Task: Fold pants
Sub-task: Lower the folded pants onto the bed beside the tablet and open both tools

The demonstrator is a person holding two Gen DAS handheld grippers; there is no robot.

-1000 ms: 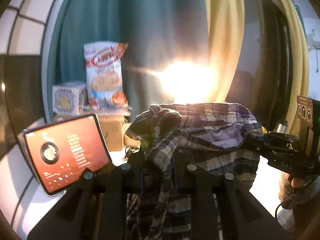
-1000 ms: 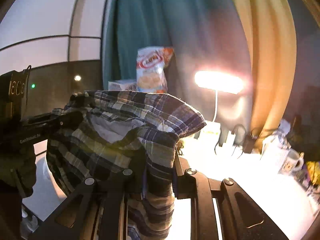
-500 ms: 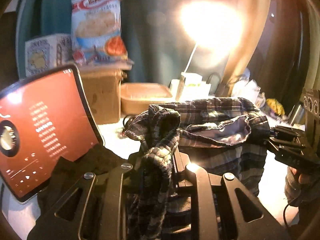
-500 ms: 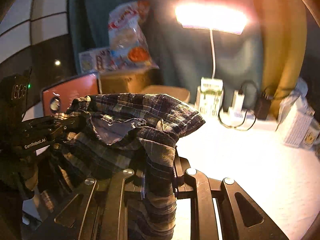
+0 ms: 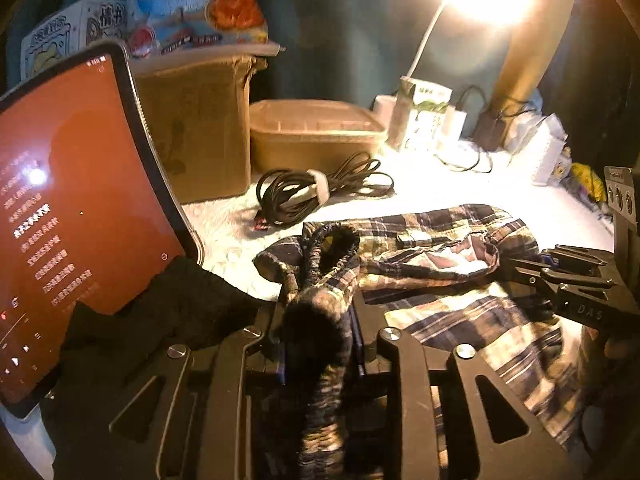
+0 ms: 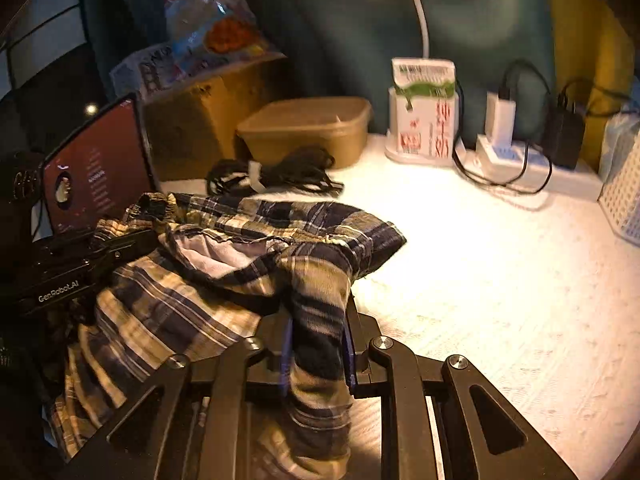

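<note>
White tabletop (image 6: 500, 280) under plaid pants (image 6: 240, 248), bunched between both claws.

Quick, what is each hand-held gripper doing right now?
Left hand-held gripper: jaws have just been opening, plaid pants waistband between them.
Right hand-held gripper: shut on the plaid pants.

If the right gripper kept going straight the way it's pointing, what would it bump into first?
Most likely the pants it already grips: the right gripper is shut on a bunched plaid fold that lies straight ahead. Past that comes the bare white table; depth is hard to judge.
</note>
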